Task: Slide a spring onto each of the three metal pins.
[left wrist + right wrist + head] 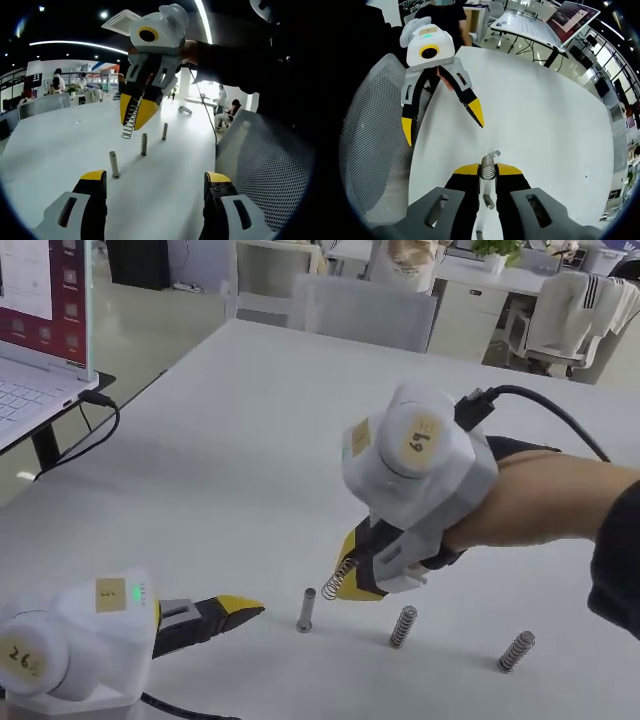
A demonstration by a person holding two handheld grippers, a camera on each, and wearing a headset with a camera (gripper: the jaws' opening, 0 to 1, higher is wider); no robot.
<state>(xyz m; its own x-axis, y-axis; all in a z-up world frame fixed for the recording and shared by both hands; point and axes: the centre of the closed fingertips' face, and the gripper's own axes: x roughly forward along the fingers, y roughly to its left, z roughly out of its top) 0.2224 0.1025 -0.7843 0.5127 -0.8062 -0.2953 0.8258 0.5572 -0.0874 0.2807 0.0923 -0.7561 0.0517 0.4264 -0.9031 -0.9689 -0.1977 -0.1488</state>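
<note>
The right gripper (352, 585) slants down, jaws clamped on a spring (339, 578) just beside the bare pin (306, 610). The left gripper (155, 176) sits low, jaws wide apart. Broad white table (250, 440) beyond them.

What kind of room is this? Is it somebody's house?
Not a house, most likely an open office or lab: a laptop beside the big white table, a mesh office chair, and people at desks farther back.
</note>
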